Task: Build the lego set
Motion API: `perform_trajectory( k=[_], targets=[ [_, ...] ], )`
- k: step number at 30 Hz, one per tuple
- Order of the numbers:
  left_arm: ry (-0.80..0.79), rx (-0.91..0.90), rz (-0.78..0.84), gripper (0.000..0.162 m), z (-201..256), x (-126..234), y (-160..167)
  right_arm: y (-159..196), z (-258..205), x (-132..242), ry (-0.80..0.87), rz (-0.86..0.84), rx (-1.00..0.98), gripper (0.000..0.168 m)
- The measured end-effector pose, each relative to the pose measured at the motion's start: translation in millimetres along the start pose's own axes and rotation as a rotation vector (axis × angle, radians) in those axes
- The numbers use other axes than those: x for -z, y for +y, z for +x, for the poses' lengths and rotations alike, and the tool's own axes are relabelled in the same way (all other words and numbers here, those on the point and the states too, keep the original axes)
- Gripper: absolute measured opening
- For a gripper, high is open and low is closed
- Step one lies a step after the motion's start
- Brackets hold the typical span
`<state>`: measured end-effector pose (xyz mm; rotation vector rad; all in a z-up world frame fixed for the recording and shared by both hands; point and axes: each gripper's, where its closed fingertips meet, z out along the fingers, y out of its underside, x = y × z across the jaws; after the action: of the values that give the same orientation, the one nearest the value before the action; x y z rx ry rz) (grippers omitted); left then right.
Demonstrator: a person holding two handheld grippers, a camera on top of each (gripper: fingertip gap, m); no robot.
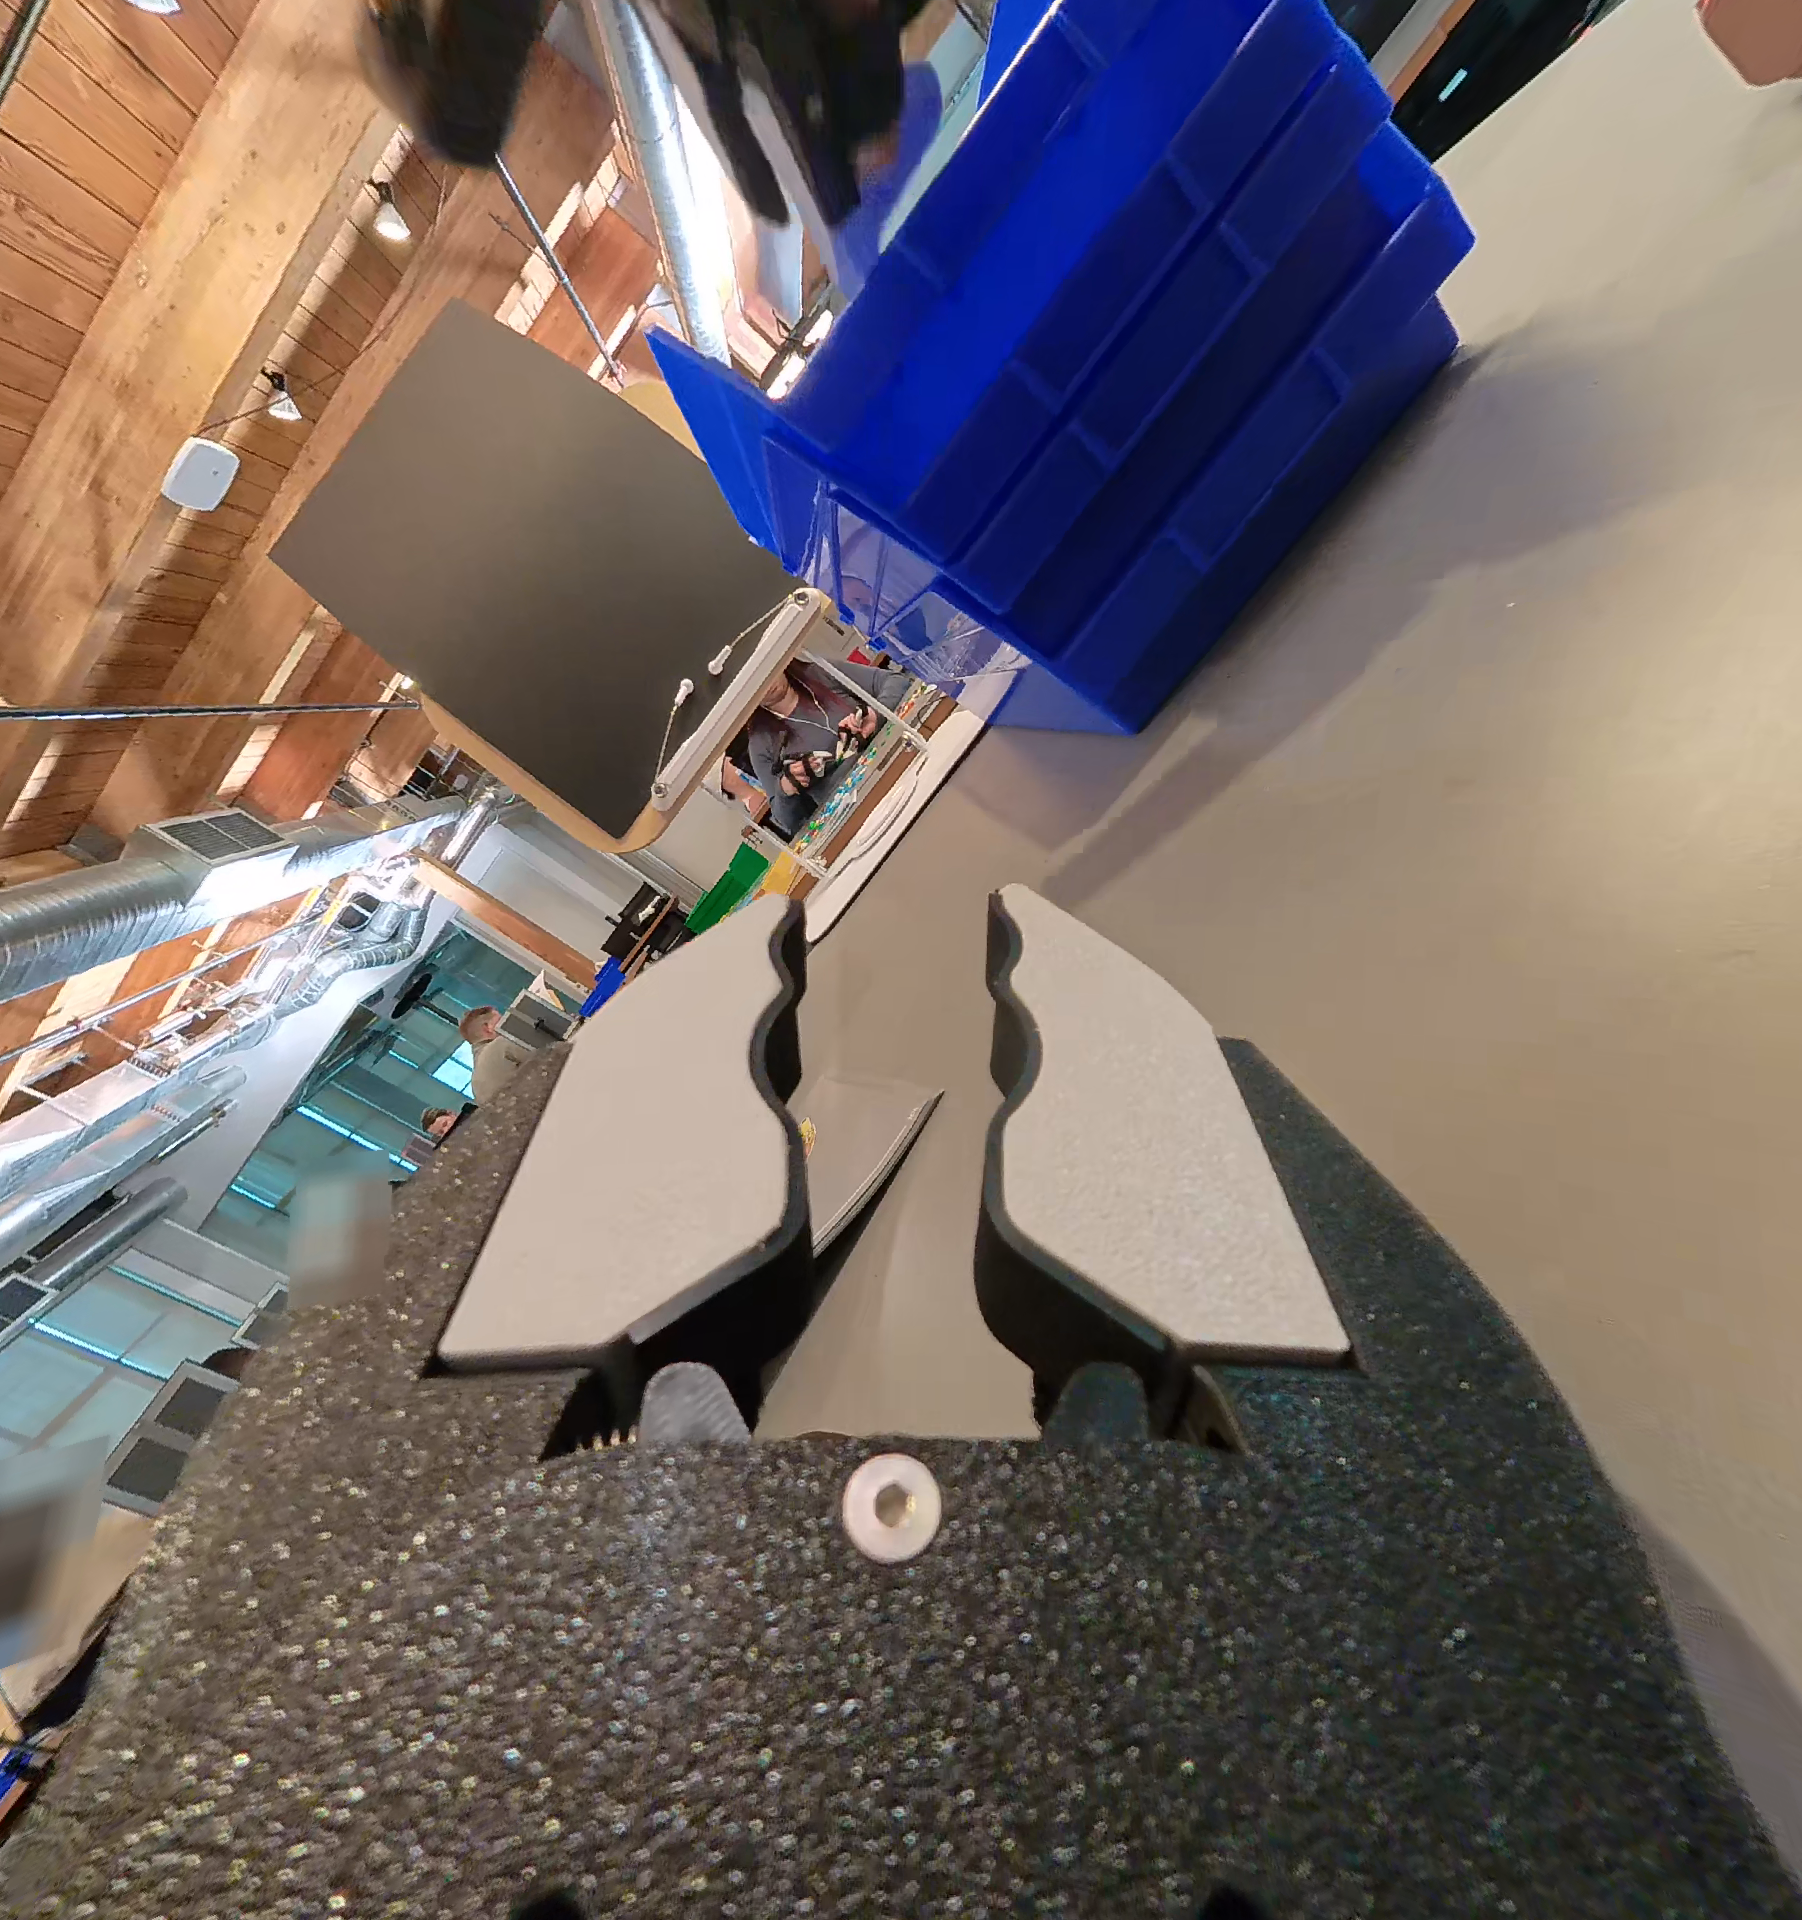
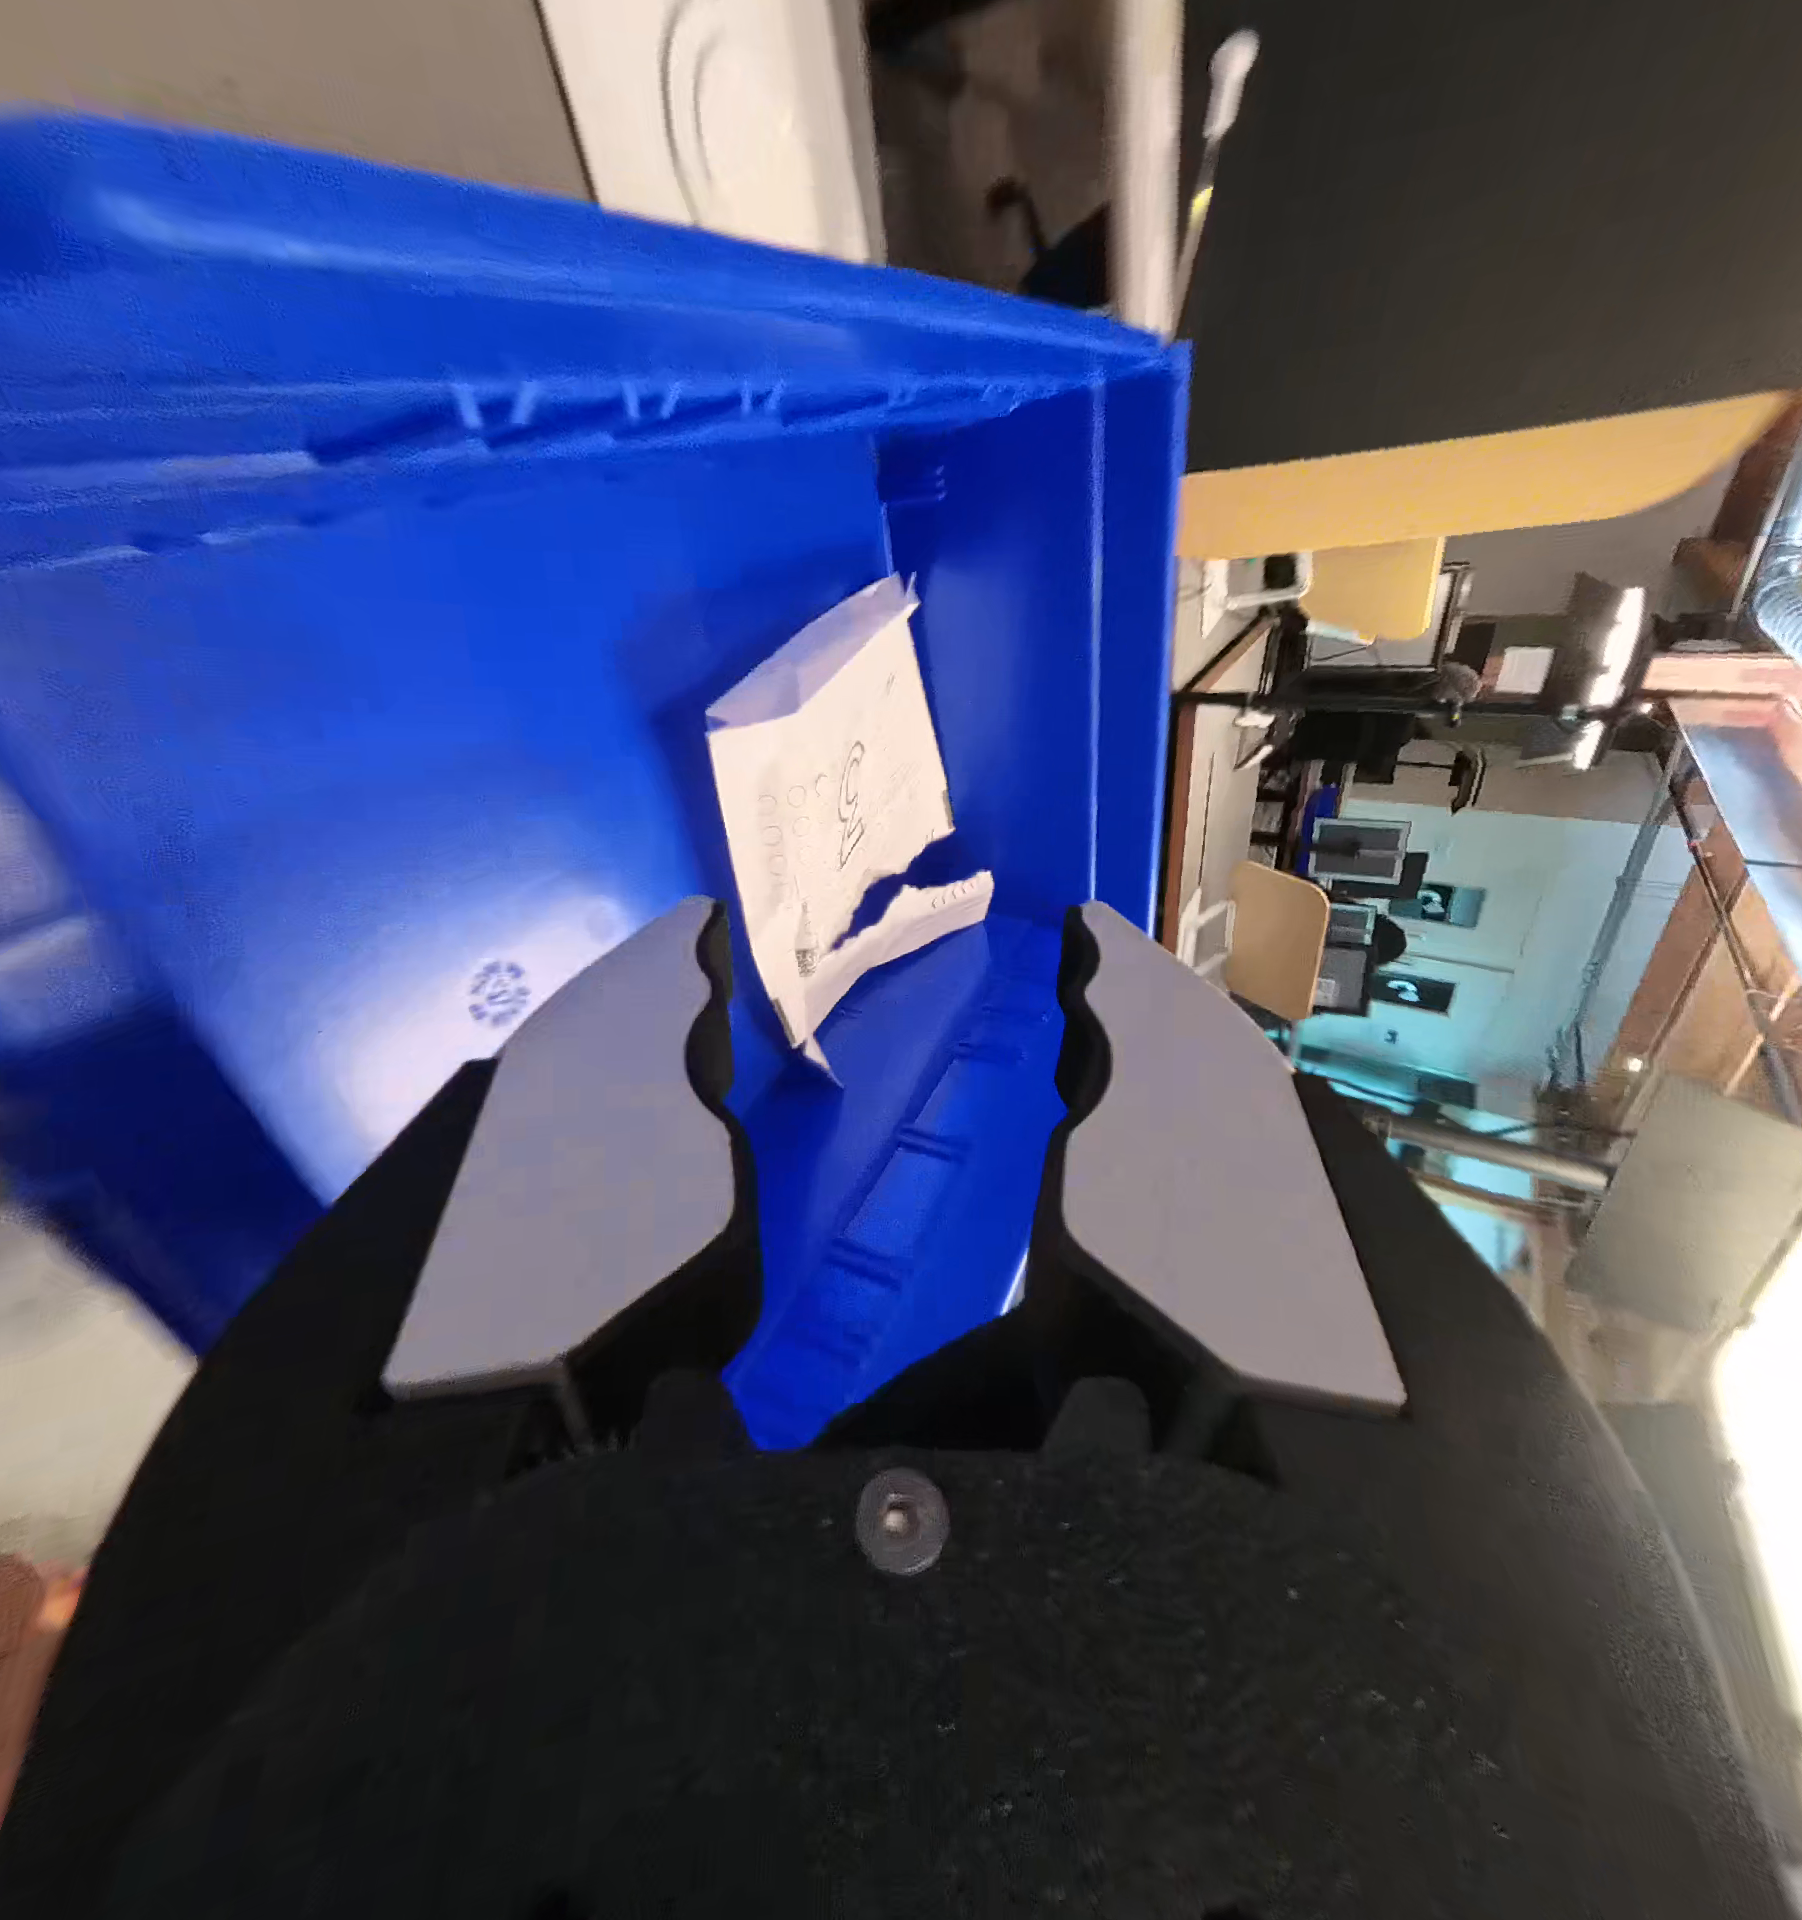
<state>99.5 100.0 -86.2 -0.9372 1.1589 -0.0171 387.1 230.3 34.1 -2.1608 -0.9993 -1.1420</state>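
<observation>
— Starting with the left gripper: how do its jaws stand?

— Parted, with a clear gap between the grey fingers, and nothing clamped. A thin flat sheet or booklet shows through the gap, lying on the bench below; I cannot tell whether the fingers touch it.

— And the right gripper?

— Wider apart still, and empty. It points into a blue bin that is tipped on its side, so its inside faces the camera.

— What is in the bin?

— A white paper bag, torn across its lower part, with dark printing on it. It lies against the bin's inner wall near the far right corner, just beyond the fingertips and apart from them. No loose bricks show in it from here.

— Where does the bin sit on the bench?

— In the left wrist view the blue bin is seen from outside, ribbed walls toward the camera, standing toward the far edge of the bench, well ahead of the left gripper. A dark blurred shape at that view's top edge hangs over it; I cannot tell what it is.

— Anything beyond?

— A person at another table, far off.
</observation>
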Motion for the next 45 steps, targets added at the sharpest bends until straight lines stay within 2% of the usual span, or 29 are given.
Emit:
perform_trajectory(
  k=[4,11,12,16,18,22,25,28,32,36,41,45],
  targets=[
    [0.007,0.01,0.009,0.033,0.1,0.6,-0.9,16.3,-11.3,-42.6,-0.128,-0.148,0.118,0.067],
    [0.017,0.026,0.008,0.033,-0.2,0.1,-0.5,25.9,-27.3,-79.7,-0.337,-0.196,0.004,0.067],
    [0.017,0.028,0.008,0.033,-0.4,0.1,-0.4,26.0,-29.4,-83.2,-0.355,-0.201,-0.024,0.055],
    [0.011,0.026,0.006,0.033,-1.0,0.2,0.1,20.4,-32.4,-92.4,-0.37,-0.189,-0.083,0.029],
    [0.007,0.027,0.007,0.033,-1.5,0.5,0.1,18.2,-23.9,-92.9,-0.3,-0.181,-0.066,0.017],
    [-0.002,0.025,0.01,0.033,-2.6,1.6,-0.2,15.2,1.1,-73.9,-0.11,-0.175,0.072,0.013],
    [-0.013,0.006,0.007,0.033,-2.1,2.4,0.0,17.2,29.2,-38.1,0.083,-0.189,0.208,0.014],
    [-0.018,-0.005,0.002,0.033,-1.7,2.4,0.4,26.8,43.6,13.6,0.177,-0.159,0.203,0.014],
    [-0.017,0.009,-0.005,0.033,-2.9,1.7,1.5,75.3,41.0,74.9,0.188,-0.117,0.071,0.015],
    [-0.02,0.018,-0.014,0.033,-4.2,0.9,2.6,152.0,16.3,101.2,0.127,-0.095,-0.12,0.016],
    [-0.02,0.031,-0.033,0.033,-5.2,-1.2,4.8,220.4,-42.8,77.4,-0.03,-0.038,-0.359,0.016],
    [-0.018,0.032,-0.038,0.033,-5.2,-1.4,5.4,243.7,-86.5,38.1,-0.131,-0.085,-0.406,0.017]
  ],
)
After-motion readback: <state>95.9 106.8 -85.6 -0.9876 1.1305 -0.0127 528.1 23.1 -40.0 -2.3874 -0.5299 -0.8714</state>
